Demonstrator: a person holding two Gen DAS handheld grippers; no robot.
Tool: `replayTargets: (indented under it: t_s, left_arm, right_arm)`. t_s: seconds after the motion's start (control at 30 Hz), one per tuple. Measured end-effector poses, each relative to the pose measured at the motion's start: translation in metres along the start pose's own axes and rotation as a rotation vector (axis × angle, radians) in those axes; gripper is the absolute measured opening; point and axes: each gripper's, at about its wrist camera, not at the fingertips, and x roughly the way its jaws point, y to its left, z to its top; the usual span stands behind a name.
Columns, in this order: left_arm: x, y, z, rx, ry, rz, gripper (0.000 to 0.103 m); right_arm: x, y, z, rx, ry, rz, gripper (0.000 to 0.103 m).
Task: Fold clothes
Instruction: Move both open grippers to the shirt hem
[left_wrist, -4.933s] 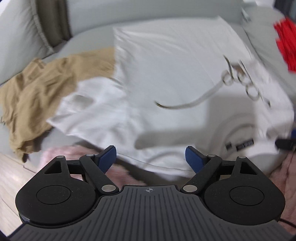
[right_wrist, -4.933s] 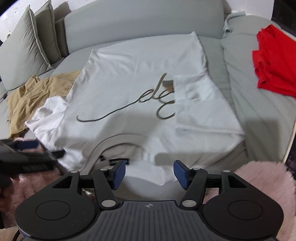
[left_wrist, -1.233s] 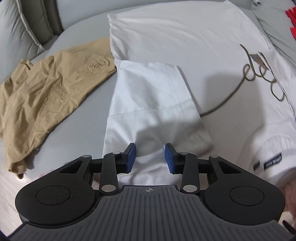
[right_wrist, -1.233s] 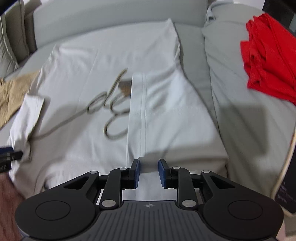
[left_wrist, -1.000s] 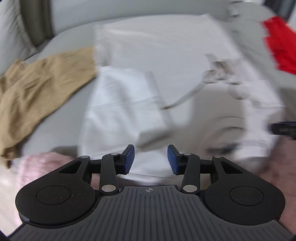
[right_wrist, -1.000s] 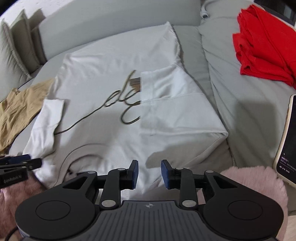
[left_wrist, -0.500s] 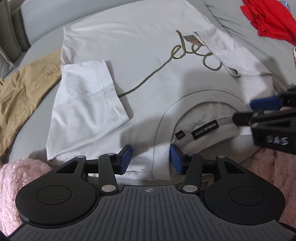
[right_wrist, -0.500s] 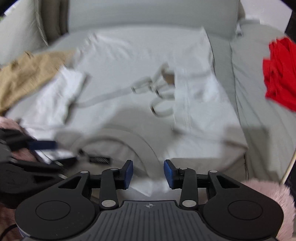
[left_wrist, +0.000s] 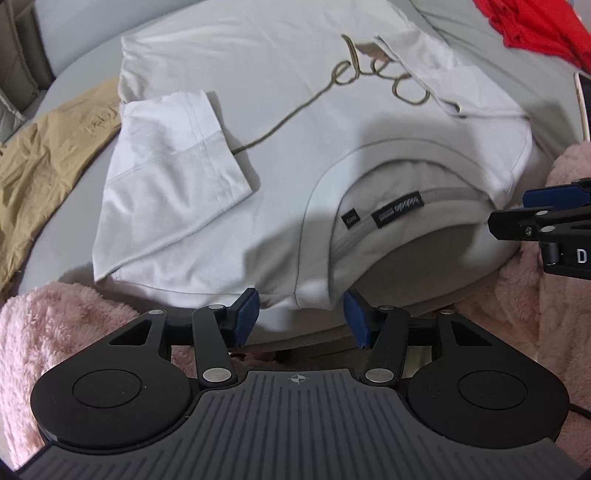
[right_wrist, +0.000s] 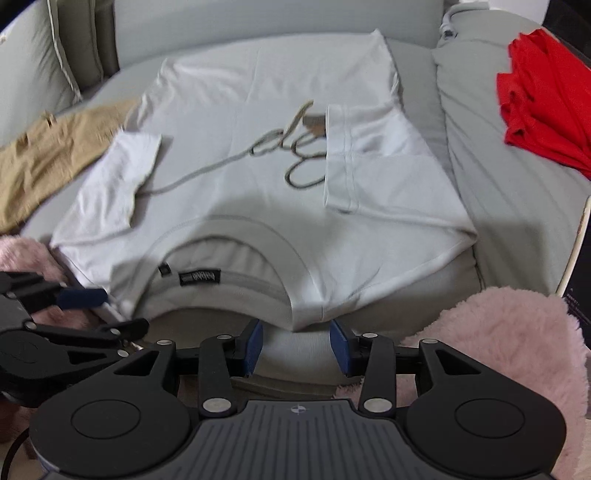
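Observation:
A white T-shirt (left_wrist: 295, 122) (right_wrist: 258, 192) lies flat on the grey sofa, collar towards me, with both sleeves folded in over its script print. My left gripper (left_wrist: 301, 323) stands open at the near hem beside the collar's left side. The cloth's edge dips between its blue pads (left_wrist: 248, 318) without being pressed. My right gripper (right_wrist: 297, 341) sits at the collar's right side, its jaws opening, and the shoulder edge reaches just between the fingertips. Each gripper also shows in the other's view: the right gripper (left_wrist: 546, 210) and the left gripper (right_wrist: 85, 306).
A tan garment (left_wrist: 44, 155) (right_wrist: 48, 158) is crumpled left of the shirt. A red garment (left_wrist: 535, 26) (right_wrist: 543, 110) lies on the right seat cushion, a phone (left_wrist: 583, 103) near it. Pink fluffy fabric (left_wrist: 55, 332) (right_wrist: 517, 332) covers the sofa's front edge. Cushions (right_wrist: 37, 62) stand at back left.
Both grippers let go of the folded-in sleeves, widened their jaws and came in to the collar edge, one at each side of the neck opening.

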Motion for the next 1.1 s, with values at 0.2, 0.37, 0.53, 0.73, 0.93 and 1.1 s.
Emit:
replayTargets:
  t_s: [0.2,0.37,0.53,0.73,0.93,1.1]
  left_arm:
    - [-0.008,0.002,0.001,-0.018,-0.024,-0.009,0.057]
    - [-0.007,0.003,0.0,-0.032,-0.014,-0.011,0.057]
    - [-0.007,0.003,-0.001,-0.031,-0.013,-0.012,0.057]
    - [-0.005,0.004,-0.001,-0.044,-0.013,-0.008,0.057]
    - [-0.01,0.014,0.003,-0.087,-0.04,0.004,0.057]
    - [-0.01,0.031,0.009,-0.145,-0.04,0.006,0.057]
  right_arm:
    - [0.002,0.003,-0.001,-0.003,0.002,0.015,0.043]
    - [0.0,0.005,-0.001,-0.006,-0.002,0.023,0.043]
    - [0.0,0.003,-0.002,0.003,0.0,0.024,0.044]
    - [-0.001,0.001,-0.001,0.016,-0.019,0.032,0.044]
    - [-0.003,0.001,0.003,0.031,-0.044,0.037,0.044]
    - [-0.006,-0.001,0.009,0.033,-0.064,0.042,0.044]
